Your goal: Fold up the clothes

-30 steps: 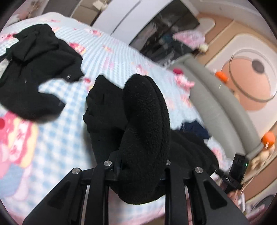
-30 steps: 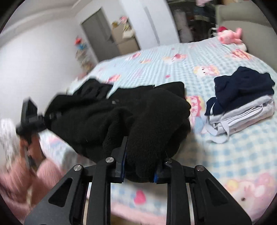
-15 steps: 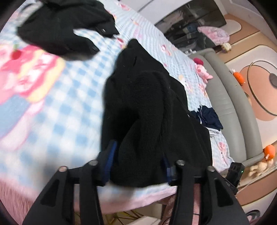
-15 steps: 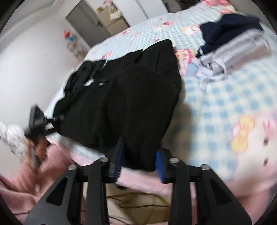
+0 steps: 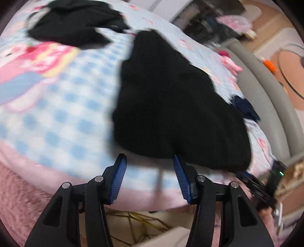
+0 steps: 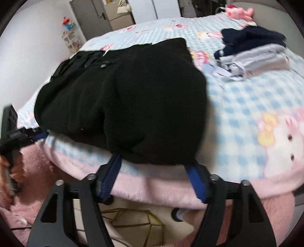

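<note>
A black fleece garment (image 5: 171, 95) (image 6: 133, 95) lies folded on the blue-checked bed cover (image 5: 57, 106) (image 6: 247, 106), its near hem at the bed's edge. My left gripper (image 5: 148, 157) is open, its blue pads (image 5: 119, 174) just short of the hem with nothing between them. My right gripper (image 6: 153, 161) has its jaws opening. The fleece hem drapes over its fingertips and the pads do not press on it. Each gripper shows in the other's view: the left one (image 6: 11, 133) in a hand, the right one (image 5: 266, 182) at the fleece's far corner.
A second black garment (image 5: 72, 24) (image 6: 81, 58) lies crumpled further up the bed. A folded navy and grey stack (image 6: 250, 49) (image 5: 245, 108) sits to the right. A pink plush toy (image 6: 239, 11) lies near the grey headboard (image 5: 266, 91). Pink fleece bedding (image 6: 171, 186) hangs over the near edge.
Both grippers came down to the bed edge with the fleece and let go of it. The fleece, which hung bunched in the jaws, now lies flat on the cover.
</note>
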`<state>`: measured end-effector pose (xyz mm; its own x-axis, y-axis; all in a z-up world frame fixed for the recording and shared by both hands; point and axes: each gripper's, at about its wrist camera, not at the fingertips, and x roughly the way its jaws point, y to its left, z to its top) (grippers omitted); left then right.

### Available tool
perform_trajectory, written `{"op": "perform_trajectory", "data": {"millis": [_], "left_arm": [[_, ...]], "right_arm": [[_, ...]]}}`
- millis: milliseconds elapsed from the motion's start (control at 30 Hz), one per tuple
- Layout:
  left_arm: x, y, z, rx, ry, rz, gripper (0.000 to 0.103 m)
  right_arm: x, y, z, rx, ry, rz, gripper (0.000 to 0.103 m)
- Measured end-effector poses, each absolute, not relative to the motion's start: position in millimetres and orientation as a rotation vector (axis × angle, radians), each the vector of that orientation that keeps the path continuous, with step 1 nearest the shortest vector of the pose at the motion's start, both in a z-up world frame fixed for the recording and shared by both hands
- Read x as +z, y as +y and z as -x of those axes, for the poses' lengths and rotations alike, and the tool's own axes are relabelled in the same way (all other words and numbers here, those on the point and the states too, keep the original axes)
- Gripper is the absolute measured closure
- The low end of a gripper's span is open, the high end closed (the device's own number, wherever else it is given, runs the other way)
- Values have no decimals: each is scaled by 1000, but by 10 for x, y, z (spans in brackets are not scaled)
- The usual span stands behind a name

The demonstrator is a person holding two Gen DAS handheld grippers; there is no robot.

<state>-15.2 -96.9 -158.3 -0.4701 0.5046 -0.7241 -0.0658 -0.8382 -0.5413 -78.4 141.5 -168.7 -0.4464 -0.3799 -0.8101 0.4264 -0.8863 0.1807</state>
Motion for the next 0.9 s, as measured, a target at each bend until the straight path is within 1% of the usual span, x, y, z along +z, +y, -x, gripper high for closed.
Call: {"op": "perform_trajectory", "data": {"millis": [100, 200, 267, 300, 333, 367, 433, 500, 533, 567, 600, 633, 667, 700, 733, 767, 867, 900], "left_arm": [[-1378, -736, 130, 2339, -534, 1289, 52], [-1188, -569, 168, 2357, -465, 1206, 52], [-1128, -479, 212, 2352, -441, 1196, 52], [-1096, -437, 223, 2341, -428, 1199, 52], [-1065, -394, 233, 2328, -417, 1202, 52], [-1018, -365, 177, 2277, -422, 1182, 52], [-929, -199, 37, 2234, -366, 1155, 52], [-899, -131, -49, 2285, -256, 1125, 52], [-879, -94, -60, 2324, -198, 1109, 52], [-825, -69, -12, 2345, -189, 1079, 52], [-767, -96, 45, 2339, -239, 1044, 52], [-721, -101, 134, 2346, -284, 1027, 52], [-676, -106, 223, 2352, -329, 1010, 52], [-692, -97, 341, 2357, -350, 1015, 51], [-710, -86, 461, 2362, -371, 1021, 50], [-822, 16, 634, 2359, -350, 1100, 51], [-1161, 198, 988, 2311, -327, 1288, 51], [-1181, 187, 986, 2289, -329, 1295, 50]], "right_arm": [[-1646, 1377, 810, -2379, 107, -1224, 34], [-1504, 1345, 835, -2430, 141, -1116, 49], [-1401, 1322, 945, -2448, 144, -1079, 68], [-1354, 1308, 1015, -2453, 141, -1065, 70], [-1308, 1295, 1086, -2457, 138, -1051, 74], [-1261, 1281, 1157, -2461, 135, -1037, 76], [-1204, 1224, 1180, -2452, 163, -1014, 76], [-1238, 1146, 1187, -2406, 191, -1037, 76], [-1281, 1173, 1218, -2362, 201, -1076, 67], [-1365, 1182, 1255, -2332, 194, -1112, 49], [-1452, 1188, 1293, -2303, 185, -1148, 46], [-1535, 1246, 1324, -2286, 123, -1167, 46], [-1583, 1297, 1344, -2270, 62, -1182, 51], [-1606, 1348, 1353, -2253, 3, -1189, 59], [-1579, 1356, 1325, -2263, 4, -1169, 69], [-1548, 1360, 1294, -2276, 10, -1147, 77], [-1398, 1200, 1097, -2329, 273, -1054, 81], [-1383, 1166, 1031, -2342, 355, -1033, 82]]}}
